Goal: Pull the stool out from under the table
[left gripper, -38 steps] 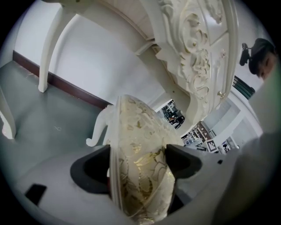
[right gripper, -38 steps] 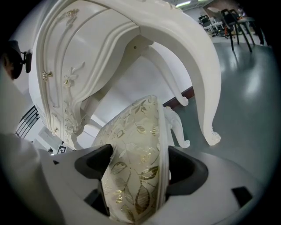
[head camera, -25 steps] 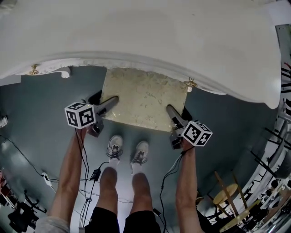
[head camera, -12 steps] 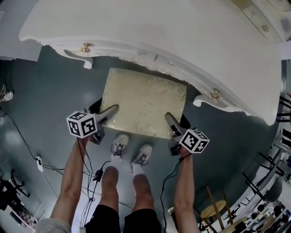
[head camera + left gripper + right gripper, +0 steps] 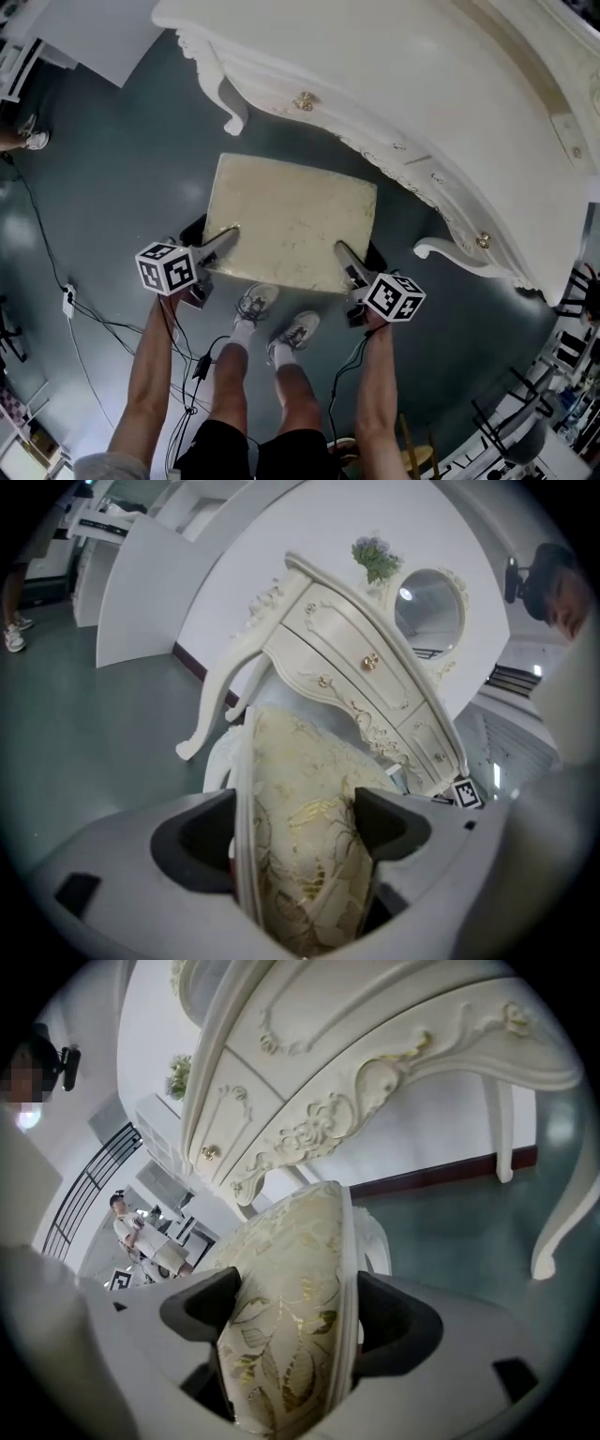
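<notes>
The stool (image 5: 291, 220) has a cream cushion with gold leaf pattern and stands on the grey floor, fully clear of the white ornate table (image 5: 422, 103). My left gripper (image 5: 228, 236) is shut on the stool's near left edge; in the left gripper view the cushion (image 5: 300, 846) fills the gap between both jaws. My right gripper (image 5: 344, 255) is shut on the near right edge, and the right gripper view shows the cushion (image 5: 291, 1326) pinched between its jaws.
The table's curved white leg (image 5: 232, 103) stands just beyond the stool's far left corner. Cables and a power strip (image 5: 67, 300) lie on the floor at left. The person's feet (image 5: 277, 319) are just behind the stool. A wooden stool (image 5: 417, 459) sits at the bottom right.
The stool has come out from under the table toward the person; a gap of floor now shows between stool and table. Both grippers stayed clamped on it.
</notes>
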Demonstrator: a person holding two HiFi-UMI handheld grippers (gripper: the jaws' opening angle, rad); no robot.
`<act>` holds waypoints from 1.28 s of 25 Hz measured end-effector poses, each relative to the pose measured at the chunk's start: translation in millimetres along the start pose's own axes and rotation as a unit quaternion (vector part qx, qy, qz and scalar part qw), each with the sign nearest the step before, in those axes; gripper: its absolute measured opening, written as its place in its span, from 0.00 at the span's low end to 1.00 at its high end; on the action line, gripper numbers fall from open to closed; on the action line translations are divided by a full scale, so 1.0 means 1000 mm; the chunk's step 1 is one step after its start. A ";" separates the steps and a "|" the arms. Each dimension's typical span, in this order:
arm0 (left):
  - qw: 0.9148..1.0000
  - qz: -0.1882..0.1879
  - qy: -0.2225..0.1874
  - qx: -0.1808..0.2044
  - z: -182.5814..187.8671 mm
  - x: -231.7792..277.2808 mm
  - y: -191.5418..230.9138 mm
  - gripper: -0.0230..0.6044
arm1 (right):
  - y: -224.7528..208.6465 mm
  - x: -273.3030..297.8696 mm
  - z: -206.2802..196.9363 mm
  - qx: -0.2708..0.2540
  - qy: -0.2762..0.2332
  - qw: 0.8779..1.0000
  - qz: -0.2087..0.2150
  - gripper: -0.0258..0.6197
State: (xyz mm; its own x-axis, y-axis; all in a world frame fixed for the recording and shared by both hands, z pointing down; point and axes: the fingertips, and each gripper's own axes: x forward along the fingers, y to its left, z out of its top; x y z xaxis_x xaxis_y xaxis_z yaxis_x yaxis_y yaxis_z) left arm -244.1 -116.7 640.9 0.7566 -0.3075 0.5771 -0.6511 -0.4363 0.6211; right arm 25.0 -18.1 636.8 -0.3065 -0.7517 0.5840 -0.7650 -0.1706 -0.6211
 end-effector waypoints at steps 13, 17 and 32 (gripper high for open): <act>0.989 0.083 -0.091 -0.084 -0.008 -0.113 0.113 0.67 | 0.115 0.116 -0.030 -0.085 0.083 0.990 0.075 0.68; 0.980 0.109 -0.120 -0.112 -0.021 -0.145 0.144 0.67 | 0.148 0.149 -0.047 -0.112 0.110 0.983 0.100 0.68; 0.992 0.111 -0.052 0.020 0.038 -0.093 0.046 0.67 | 0.075 0.080 -0.008 -0.011 0.004 0.993 0.114 0.68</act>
State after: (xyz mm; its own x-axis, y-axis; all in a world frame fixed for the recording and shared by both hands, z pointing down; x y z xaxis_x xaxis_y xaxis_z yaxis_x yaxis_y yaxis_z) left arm -342.0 -140.5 596.2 0.5986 -0.4839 0.6383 -0.8008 -0.3813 0.4619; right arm -61.1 -85.9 640.9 -0.4779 -0.7644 0.4328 -0.6874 0.0187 -0.7260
